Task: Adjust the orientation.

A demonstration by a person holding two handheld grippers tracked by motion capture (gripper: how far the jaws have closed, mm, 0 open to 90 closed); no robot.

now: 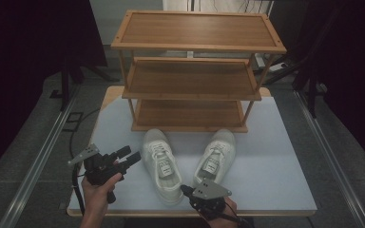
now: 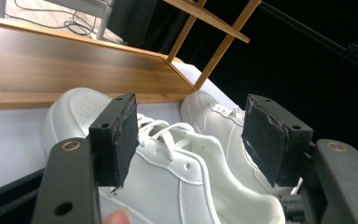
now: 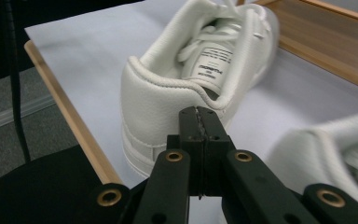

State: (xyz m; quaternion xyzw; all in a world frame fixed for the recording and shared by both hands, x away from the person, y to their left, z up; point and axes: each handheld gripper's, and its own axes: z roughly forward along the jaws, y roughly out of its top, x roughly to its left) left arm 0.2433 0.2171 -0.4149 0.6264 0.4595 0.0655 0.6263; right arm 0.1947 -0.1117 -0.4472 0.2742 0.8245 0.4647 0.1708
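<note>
White table [image 1: 275, 156] holds two sneakers before a wooden shoe rack [image 1: 195, 71]. Left gripper [image 1: 126, 156] gapes beside the left sneaker [image 1: 161, 164]; right gripper [image 3: 199, 116], clenched empty, nears the right sneaker's [image 3: 200, 70] heel and must open.

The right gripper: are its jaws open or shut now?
Shut. In the right gripper view, the right gripper shows its pads pressed together, nothing between them, behind the shoe's heel.

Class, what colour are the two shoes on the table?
Both shoes are white, clearest in the high view.

2 white sneakers [image 1: 163, 164] – upright (side by side).
</note>
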